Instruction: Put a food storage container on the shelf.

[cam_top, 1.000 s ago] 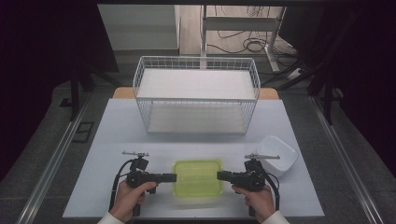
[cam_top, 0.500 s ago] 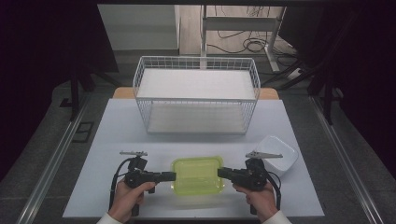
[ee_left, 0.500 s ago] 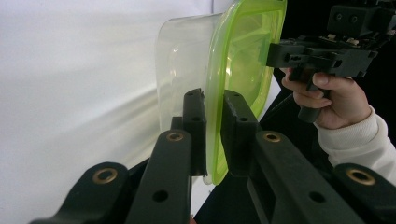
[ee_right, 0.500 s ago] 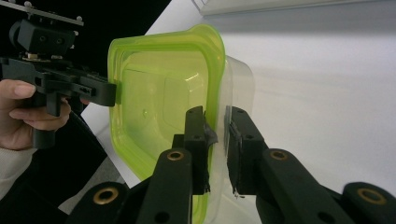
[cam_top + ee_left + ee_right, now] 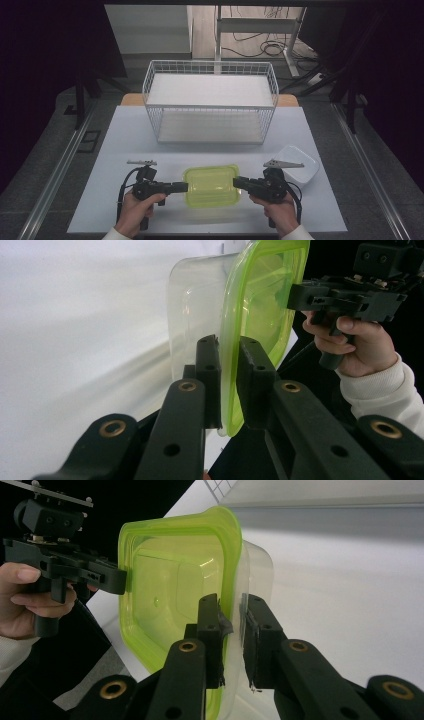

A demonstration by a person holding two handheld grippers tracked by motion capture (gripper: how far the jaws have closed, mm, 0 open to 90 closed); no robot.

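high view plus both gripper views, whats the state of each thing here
container: green lid on, gripped at both ends
left gripper: shut on the container's rim
right gripper: shut on the opposite rim
wire basket: upright, nothing inside
white tub: open, no lid, untouched

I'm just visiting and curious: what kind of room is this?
Probably a lab or recording workspace: a white table against dark surroundings, loose cables on the floor, and hand-held grippers clamping a green-lidded container.
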